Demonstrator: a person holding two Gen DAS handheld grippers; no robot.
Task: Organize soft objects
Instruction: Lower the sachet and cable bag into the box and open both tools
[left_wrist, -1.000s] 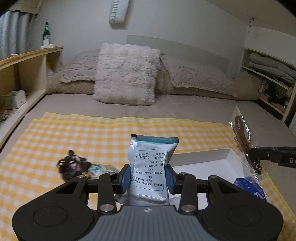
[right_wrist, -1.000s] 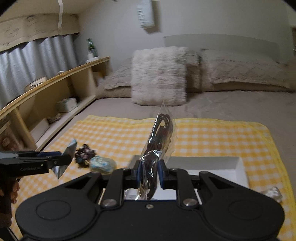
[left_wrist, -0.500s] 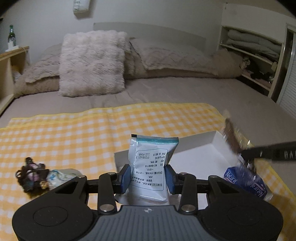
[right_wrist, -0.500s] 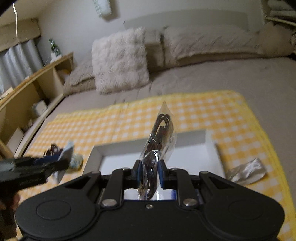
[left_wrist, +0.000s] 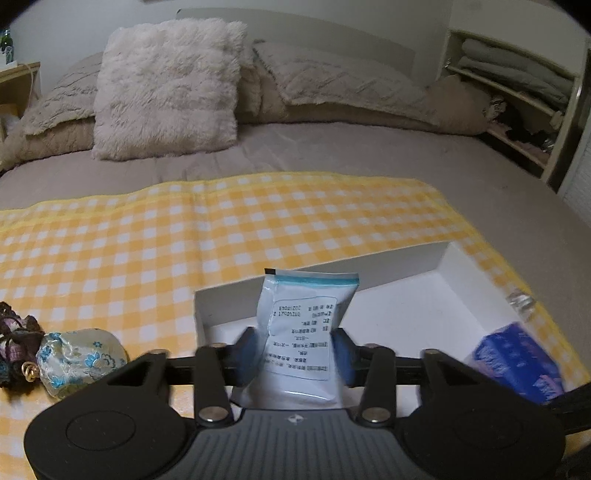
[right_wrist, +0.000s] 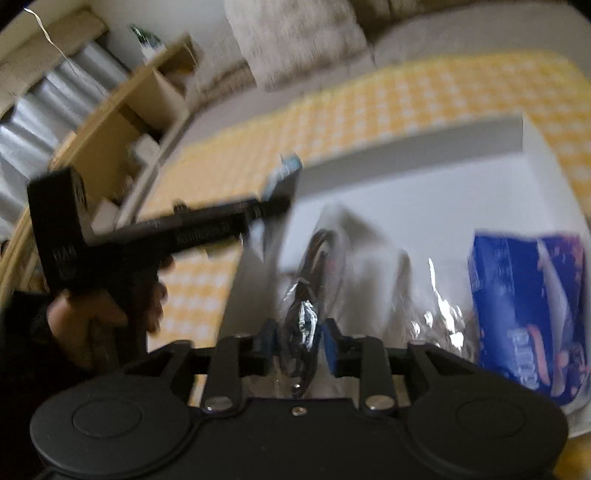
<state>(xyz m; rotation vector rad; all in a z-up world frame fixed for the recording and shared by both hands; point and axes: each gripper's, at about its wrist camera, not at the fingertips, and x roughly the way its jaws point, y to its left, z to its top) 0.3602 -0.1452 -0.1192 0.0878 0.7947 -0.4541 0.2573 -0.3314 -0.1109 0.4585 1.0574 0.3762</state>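
White pouch (left_wrist: 301, 339) freed, left gripper (left_wrist: 295, 352) jaws just opened, over box (left_wrist: 402, 266)

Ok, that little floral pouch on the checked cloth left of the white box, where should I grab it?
Probably from straight above, pinching the floral pouch across its plump middle: it lies low and rounded on the checked cloth. Favour its right half; the dark beaded bundle sits against its left end.
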